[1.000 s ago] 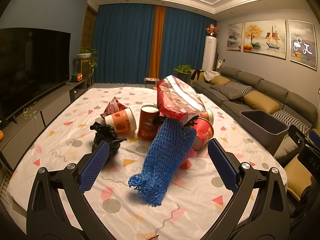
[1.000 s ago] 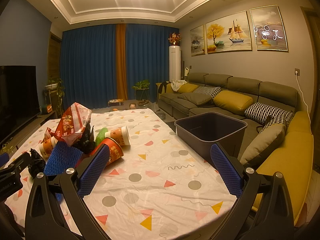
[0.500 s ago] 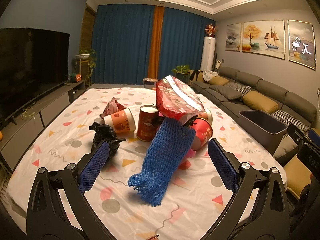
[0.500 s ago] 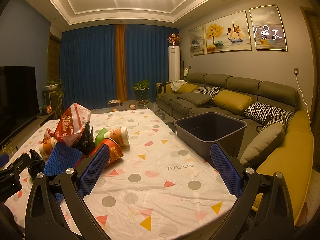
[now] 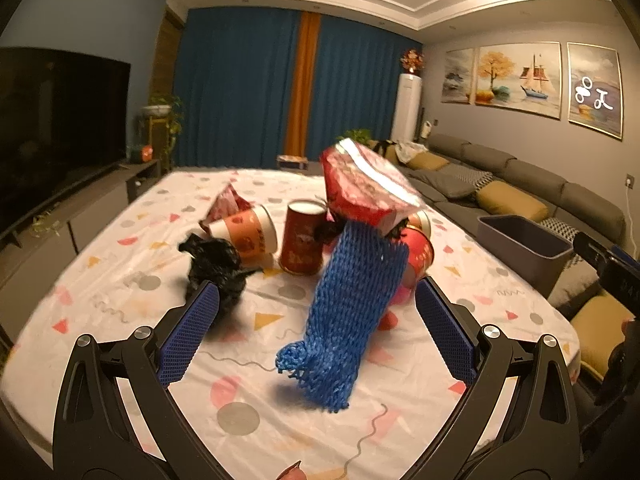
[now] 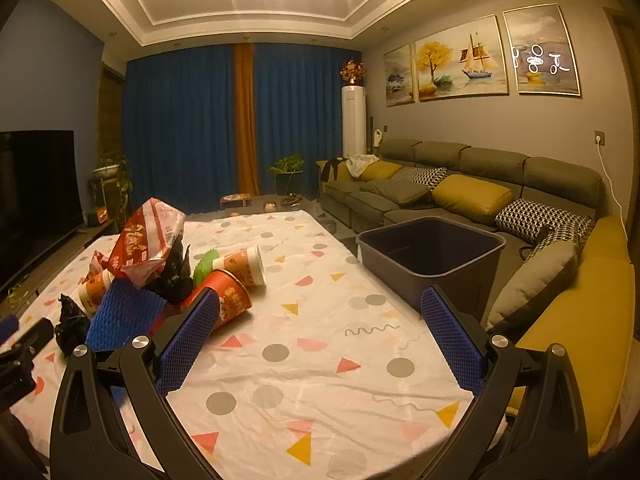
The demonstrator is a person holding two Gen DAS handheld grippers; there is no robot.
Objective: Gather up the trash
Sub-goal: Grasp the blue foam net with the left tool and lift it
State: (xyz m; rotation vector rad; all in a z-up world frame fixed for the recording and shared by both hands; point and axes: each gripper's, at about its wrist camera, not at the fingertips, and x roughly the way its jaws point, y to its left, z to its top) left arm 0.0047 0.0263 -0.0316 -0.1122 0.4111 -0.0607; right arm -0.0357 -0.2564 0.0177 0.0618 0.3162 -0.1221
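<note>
A pile of trash lies on the patterned tablecloth (image 5: 120, 280): a blue foam net (image 5: 344, 312), a red snack bag (image 5: 360, 188), a crumpled black bag (image 5: 216, 268), an upright red cup (image 5: 302, 240) and a tipped orange paper cup (image 5: 248, 232). My left gripper (image 5: 316, 328) is open and empty, with the blue net between its fingers' line of sight. My right gripper (image 6: 316, 336) is open and empty over the cloth, right of the pile. From the right wrist view I see the snack bag (image 6: 146, 240), blue net (image 6: 120, 312), a tipped red cup (image 6: 224, 300) and a grey bin (image 6: 432, 256).
The grey bin (image 5: 524, 244) stands off the table's right edge, before a grey sofa (image 6: 460, 192) with yellow cushions. A TV (image 5: 52, 128) on a low cabinet is at the left. Blue curtains close the far wall.
The left gripper has moved slightly forward and left toward the pile. The right gripper has barely moved. Both stay open.
</note>
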